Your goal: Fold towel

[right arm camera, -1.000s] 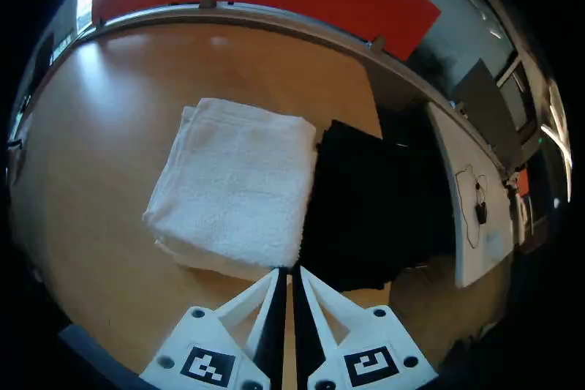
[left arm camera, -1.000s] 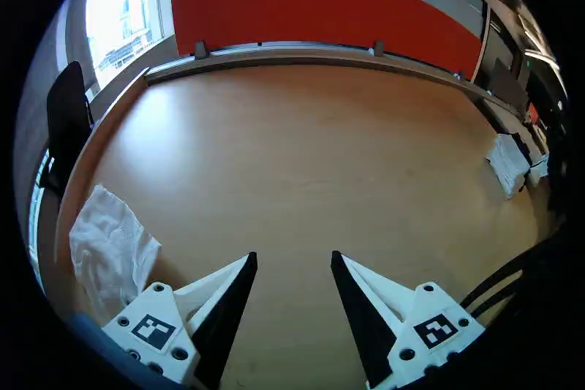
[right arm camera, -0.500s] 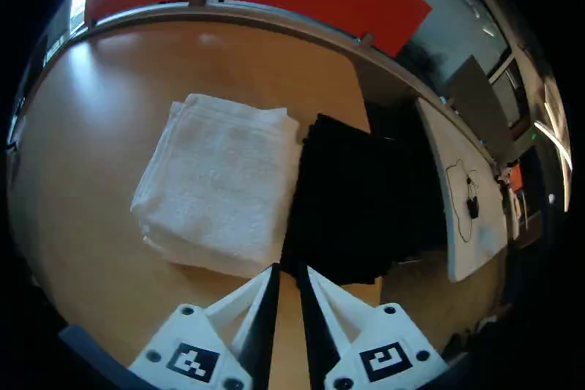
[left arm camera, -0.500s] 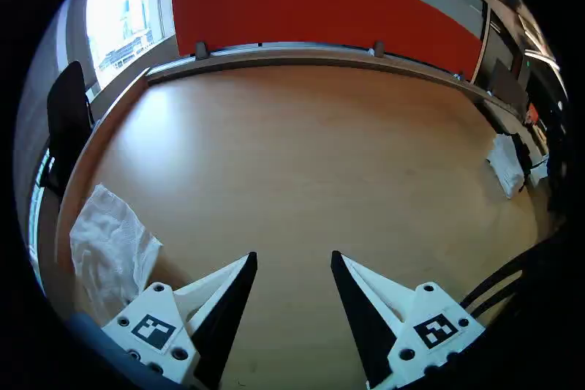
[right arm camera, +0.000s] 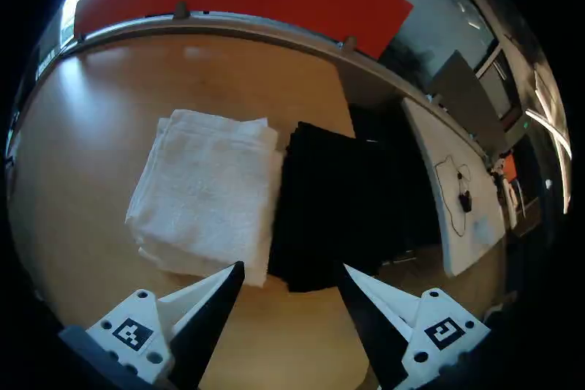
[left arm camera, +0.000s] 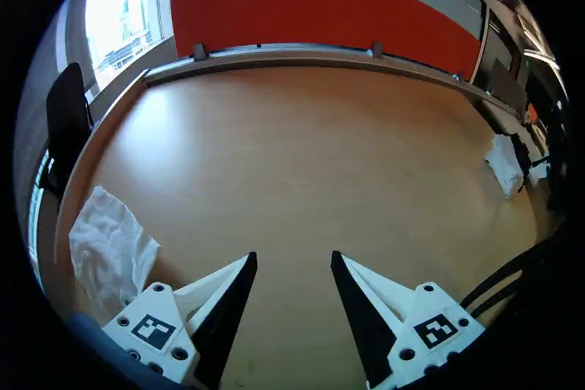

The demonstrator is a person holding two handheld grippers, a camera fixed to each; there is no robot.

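Folded white towel (right arm camera: 205,192) lay flat, long axis pointing away from the right gripper (right arm camera: 290,265), jaws apart; left gripper (left arm camera: 292,253) jaws apart too.

Right gripper (right arm camera: 290,267) spread wide before folded towel (right arm camera: 201,196).

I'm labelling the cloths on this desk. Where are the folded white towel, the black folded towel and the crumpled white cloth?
folded white towel (right arm camera: 206,189): right gripper view, middle of its top face.
black folded towel (right arm camera: 333,203): right gripper view, middle of its top face.
crumpled white cloth (left arm camera: 110,244): left gripper view, its middle.
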